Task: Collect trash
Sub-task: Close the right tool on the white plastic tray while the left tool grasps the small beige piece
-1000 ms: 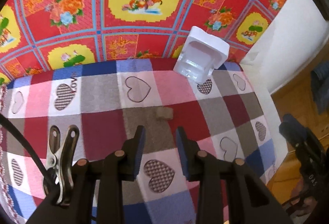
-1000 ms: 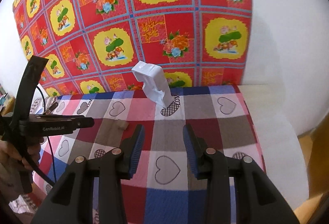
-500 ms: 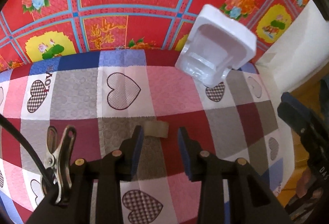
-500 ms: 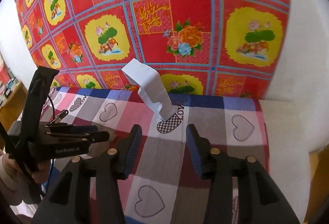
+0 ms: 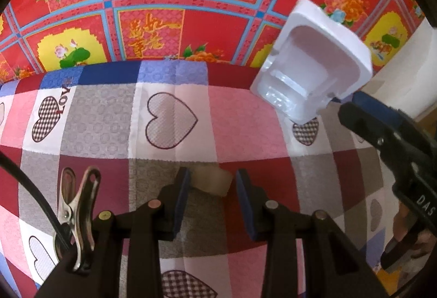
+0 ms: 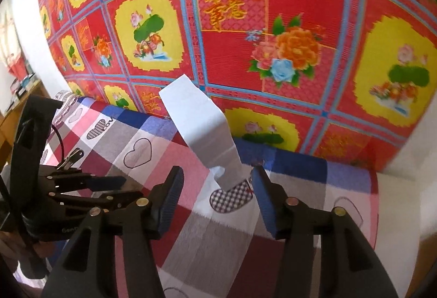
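A small beige scrap (image 5: pixel 211 180) lies on the checked heart tablecloth (image 5: pixel 109 120). My left gripper (image 5: pixel 211 179) is open, its fingertips on either side of the scrap. A white plastic tray (image 5: pixel 311 63) leans tilted against the red floral wall, open side towards the left wrist view. In the right wrist view the tray's white back (image 6: pixel 202 131) rises just ahead of my open right gripper (image 6: pixel 217 180), its lower end between the fingertips, apart from both pads. The left gripper (image 6: pixel 90 183) shows at the left there; the right gripper's finger (image 5: pixel 382 128) shows in the left wrist view.
The red and yellow floral covering (image 6: pixel 245 24) stands upright behind the table. A white surface (image 6: pixel 404 202) borders the cloth on the right. A metal clip (image 5: pixel 77 202) and black cable hang on the left gripper's body.
Both grippers have moved forward. The left one now straddles the beige scrap. The right one has closed in on the white tray's lower end and entered the left wrist view.
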Tool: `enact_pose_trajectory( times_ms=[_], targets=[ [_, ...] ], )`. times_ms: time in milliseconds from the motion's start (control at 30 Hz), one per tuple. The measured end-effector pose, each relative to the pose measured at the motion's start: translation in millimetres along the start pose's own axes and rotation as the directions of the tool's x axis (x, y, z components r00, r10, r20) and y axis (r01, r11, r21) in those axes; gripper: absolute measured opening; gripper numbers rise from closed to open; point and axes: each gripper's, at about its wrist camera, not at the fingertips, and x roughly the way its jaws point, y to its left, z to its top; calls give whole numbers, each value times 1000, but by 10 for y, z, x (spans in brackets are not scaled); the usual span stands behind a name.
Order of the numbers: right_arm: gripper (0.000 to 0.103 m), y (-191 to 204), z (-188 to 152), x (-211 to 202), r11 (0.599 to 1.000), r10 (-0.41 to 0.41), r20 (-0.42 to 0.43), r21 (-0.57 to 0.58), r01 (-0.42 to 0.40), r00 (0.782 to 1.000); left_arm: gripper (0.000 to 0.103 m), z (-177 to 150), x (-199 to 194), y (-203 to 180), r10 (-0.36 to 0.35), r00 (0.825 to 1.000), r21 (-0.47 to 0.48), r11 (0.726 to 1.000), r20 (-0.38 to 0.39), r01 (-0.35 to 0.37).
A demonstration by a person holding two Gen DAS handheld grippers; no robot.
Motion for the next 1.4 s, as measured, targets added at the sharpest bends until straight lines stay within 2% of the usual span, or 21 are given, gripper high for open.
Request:
enact_pose_trajectory(
  times_ms=[133, 300, 367, 400, 433, 700, 900, 1100, 1400],
  targets=[
    [53, 33, 38, 86, 999, 12, 3, -29, -12, 1000, 36, 5, 5, 17, 3, 1000, -16, 1000, 10, -3],
    [52, 7, 73, 168, 998, 58, 3, -5, -58, 998, 34, -13, 28, -51, 37, 999, 6, 999, 32, -37],
    [43, 0, 77, 165, 998, 64, 9, 4, -64, 998, 29, -2, 46, -70, 51, 998, 8, 999, 39, -51],
    [35, 2, 79, 169, 998, 62, 7, 2, -62, 998, 27, -1, 52, -66, 51, 998, 2, 999, 43, -51],
    [33, 7, 79, 181, 998, 56, 3, -1, -56, 998, 23, 1, 55, -52, 49, 998, -7, 999, 45, -49],
    [29, 8, 81, 155, 999, 42, 28, 10, -42, 999, 15, 22, 64, 34, 35, 998, -43, 999, 51, -32],
    [29, 53, 52, 38, 998, 52, 53, 27, -54, 997, 15, -25, -124, 61, 29, 997, -44, 999, 74, -26],
    [29, 162, -27, -138, 998, 68, 64, 15, -69, 996, 15, -78, -246, 125, 14, 998, -63, 998, 56, -10],
    [29, 339, -178, -440, 998, 60, 74, 22, -61, 995, 15, -250, -624, 192, 1, 996, -77, 997, 88, 5]
  ],
)
